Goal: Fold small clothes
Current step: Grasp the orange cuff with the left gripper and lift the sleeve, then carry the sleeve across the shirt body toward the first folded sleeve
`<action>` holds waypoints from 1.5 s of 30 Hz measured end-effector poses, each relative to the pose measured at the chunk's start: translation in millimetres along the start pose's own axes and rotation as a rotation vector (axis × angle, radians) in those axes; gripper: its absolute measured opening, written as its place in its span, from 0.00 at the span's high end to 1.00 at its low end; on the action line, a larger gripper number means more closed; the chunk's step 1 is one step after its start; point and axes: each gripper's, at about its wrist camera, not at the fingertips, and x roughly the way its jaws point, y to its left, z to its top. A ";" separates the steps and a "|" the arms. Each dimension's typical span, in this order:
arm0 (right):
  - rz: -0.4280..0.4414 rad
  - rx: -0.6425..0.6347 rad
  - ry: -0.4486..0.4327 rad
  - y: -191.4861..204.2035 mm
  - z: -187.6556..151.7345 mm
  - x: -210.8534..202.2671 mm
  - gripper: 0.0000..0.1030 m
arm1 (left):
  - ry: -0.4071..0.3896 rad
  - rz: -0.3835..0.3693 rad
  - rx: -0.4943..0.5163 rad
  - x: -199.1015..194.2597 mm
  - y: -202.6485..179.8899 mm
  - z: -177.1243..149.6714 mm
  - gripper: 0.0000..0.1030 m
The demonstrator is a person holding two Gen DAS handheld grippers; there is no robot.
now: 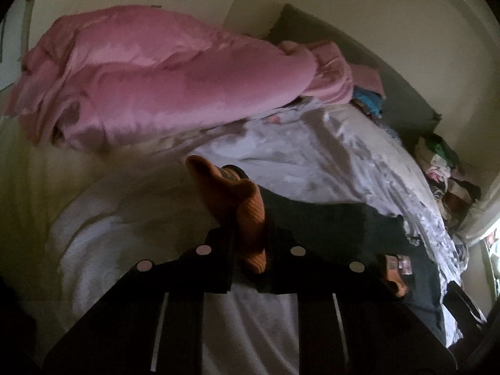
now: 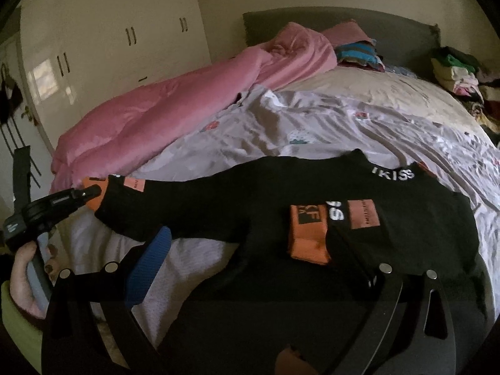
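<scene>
A small black sweater (image 2: pixel 390 206) with orange cuffs and white lettering lies on the bed's grey patterned sheet (image 2: pixel 312 125). Its right sleeve is folded across the body, orange cuff (image 2: pixel 307 234) on top. Its left sleeve (image 2: pixel 193 200) stretches out to the left. My left gripper (image 1: pixel 250 237) is shut on that sleeve's orange cuff (image 1: pixel 240 206); it also shows in the right wrist view (image 2: pixel 84 195). My right gripper (image 2: pixel 250 250) is open low over the sweater's near edge, its blue pad (image 2: pixel 150 262) at the left and nothing between its fingers.
A pink duvet (image 2: pixel 156 115) is bunched along the bed's left side. Folded clothes (image 2: pixel 359 51) sit by the grey headboard (image 2: pixel 390 31), and another pile (image 2: pixel 462 75) is at the far right. White wardrobes (image 2: pixel 109 31) stand behind the bed.
</scene>
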 end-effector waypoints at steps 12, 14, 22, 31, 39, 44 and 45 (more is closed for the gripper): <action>-0.071 0.096 -0.053 -46.4 -2.9 -38.9 0.04 | -0.042 -0.019 0.123 -23.5 -60.4 -0.9 0.92; -0.075 0.114 -0.061 -55.1 -3.9 -45.7 0.04 | -0.040 -0.035 0.134 -25.8 -68.9 -2.9 0.92; -0.082 0.150 -0.104 -78.7 -6.6 -69.6 0.04 | -0.049 -0.059 0.174 -35.7 -95.4 -5.5 0.93; -0.096 0.205 -0.139 -104.4 -8.2 -94.5 0.04 | -0.051 -0.088 0.198 -45.2 -119.5 -7.3 0.93; -0.112 0.248 -0.183 -129.9 -14.0 -119.0 0.04 | -0.043 -0.124 0.239 -50.6 -146.5 -15.4 0.93; -0.143 0.278 -0.205 -146.6 -20.0 -132.3 0.04 | -0.022 -0.165 0.263 -48.4 -173.1 -22.3 0.93; -0.147 0.283 -0.208 -150.9 -21.8 -135.0 0.04 | -0.019 -0.172 0.269 -48.4 -177.3 -24.1 0.93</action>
